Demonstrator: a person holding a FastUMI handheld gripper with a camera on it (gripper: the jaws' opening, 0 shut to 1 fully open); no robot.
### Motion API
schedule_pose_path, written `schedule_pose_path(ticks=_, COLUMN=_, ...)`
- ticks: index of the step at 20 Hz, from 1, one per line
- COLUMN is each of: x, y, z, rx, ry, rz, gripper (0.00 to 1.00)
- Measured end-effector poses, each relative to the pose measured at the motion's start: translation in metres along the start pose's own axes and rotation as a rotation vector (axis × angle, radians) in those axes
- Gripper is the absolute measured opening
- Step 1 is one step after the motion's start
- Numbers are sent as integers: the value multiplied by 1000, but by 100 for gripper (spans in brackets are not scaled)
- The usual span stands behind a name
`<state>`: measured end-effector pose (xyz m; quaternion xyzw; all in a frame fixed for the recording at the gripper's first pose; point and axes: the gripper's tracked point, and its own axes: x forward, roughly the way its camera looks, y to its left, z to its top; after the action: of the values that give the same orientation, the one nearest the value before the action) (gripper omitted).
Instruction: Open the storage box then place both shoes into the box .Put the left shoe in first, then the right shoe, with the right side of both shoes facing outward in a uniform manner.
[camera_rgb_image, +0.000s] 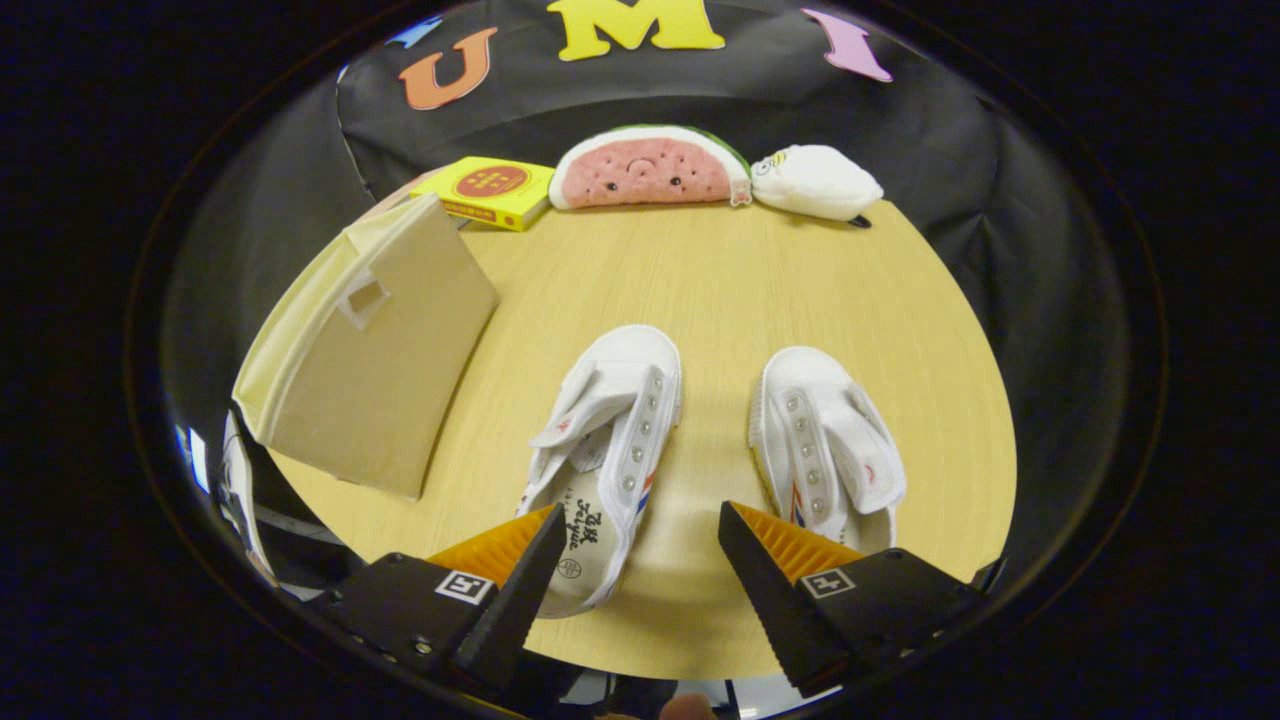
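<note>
Far left on the table (720, 300) sits the beige storage box (370, 350), lid w/ cut-out handle down, so not opened yet. Behind it, a yellow carton (490, 190). Next the left shoe (605, 450), white w/ strap, toe pointing away from me, heel just ahead of my left finger (the finger overlaps it in view, contact I can't tell). My tool (640, 545) hangs over the table w/ fingers spread wide, nothing between them but bare wood. Beyond, at the back edge, a watermelon plush (650, 170) and beside it a white plush (815, 182). The right shoe (825, 450) lies near my right finger, apart from its mate.
</note>
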<state>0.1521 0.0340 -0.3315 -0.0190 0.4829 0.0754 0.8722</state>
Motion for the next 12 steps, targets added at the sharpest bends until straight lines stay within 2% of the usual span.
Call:
schedule_pose_path(ticks=3, x=19, y=3, z=-3, rx=16, ry=75, rz=20, gripper=94)
schedule_pose_path(ticks=5, x=26, y=4, z=-2, rx=45, ry=100, rz=29, gripper=83)
schedule_pose_path(ticks=7, x=31, y=6, z=-5, rx=82, ry=135, rz=46, gripper=68)
schedule_pose_path(ticks=10, x=35, y=14, z=-8, rx=135, ry=194, rz=90, gripper=29)
schedule_pose_path(ticks=11, x=34, y=14, z=-10, rx=176, ry=202, rz=90, gripper=30)
schedule_pose_path(ticks=12, x=36, y=13, z=-9, rx=194, ry=225, rz=84, gripper=8)
